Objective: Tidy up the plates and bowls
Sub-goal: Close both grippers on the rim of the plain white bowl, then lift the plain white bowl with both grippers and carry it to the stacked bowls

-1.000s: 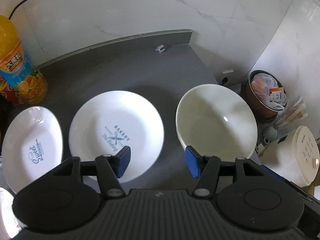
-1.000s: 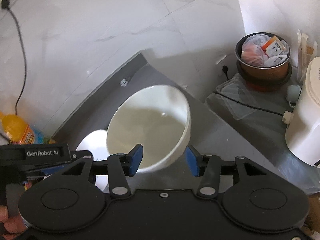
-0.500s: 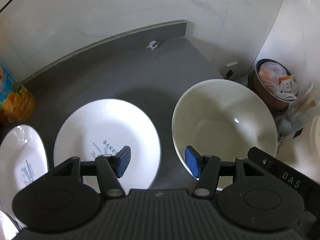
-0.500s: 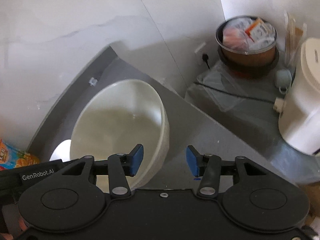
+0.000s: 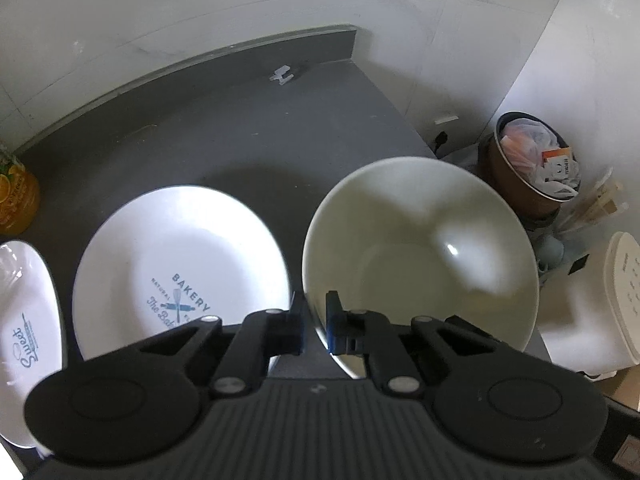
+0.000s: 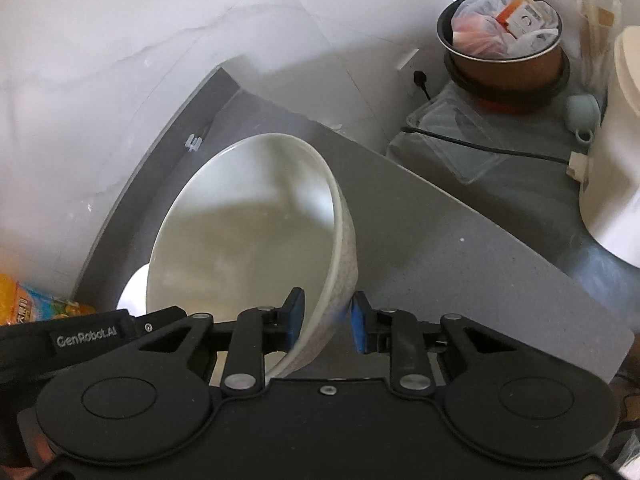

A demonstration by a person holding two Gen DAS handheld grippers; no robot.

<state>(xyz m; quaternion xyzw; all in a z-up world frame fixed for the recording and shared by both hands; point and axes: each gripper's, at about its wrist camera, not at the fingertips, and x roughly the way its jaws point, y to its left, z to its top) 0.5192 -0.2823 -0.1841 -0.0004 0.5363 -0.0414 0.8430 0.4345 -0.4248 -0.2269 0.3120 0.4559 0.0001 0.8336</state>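
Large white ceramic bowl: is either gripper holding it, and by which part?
Both jaws straddle the large white ceramic bowl: left gripper pinches its near-left rim, right gripper brackets its near-right wall, a small gap showing on the outer side.

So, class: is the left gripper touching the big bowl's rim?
Touching. The left wrist view shows the left gripper shut on the big bowl, its rim pinched between both blue pads.

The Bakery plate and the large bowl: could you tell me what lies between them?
Only bare grey countertop separates Bakery plate from bowl, in the left wrist view.
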